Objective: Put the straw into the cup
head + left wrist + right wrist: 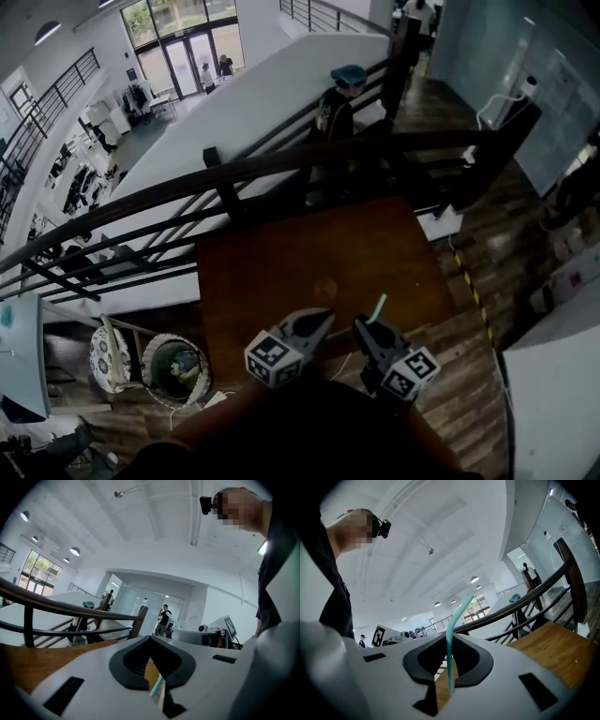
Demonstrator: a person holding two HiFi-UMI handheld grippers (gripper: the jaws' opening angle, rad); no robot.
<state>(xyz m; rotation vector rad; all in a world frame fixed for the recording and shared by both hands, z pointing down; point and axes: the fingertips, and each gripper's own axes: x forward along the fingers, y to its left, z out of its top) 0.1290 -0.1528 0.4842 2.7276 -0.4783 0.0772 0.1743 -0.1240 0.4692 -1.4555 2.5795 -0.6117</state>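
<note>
Left gripper (325, 318) and right gripper (361, 326) were held low in front of the body, side by side. Both pointed roughly level, and their tips angled in toward each other, near but apart. Left marker cube (272, 359) and right marker cube (410, 372) sat at the rear, facing up toward the head camera. In the left gripper view the jaws stood close together, with only a narrow slit between the pads. The right jaws were closed on the straw (456, 617), which stood upright between the pads with its bent top above them. Arms in dark sleeves (309, 431) reached forward to both tools.
</note>
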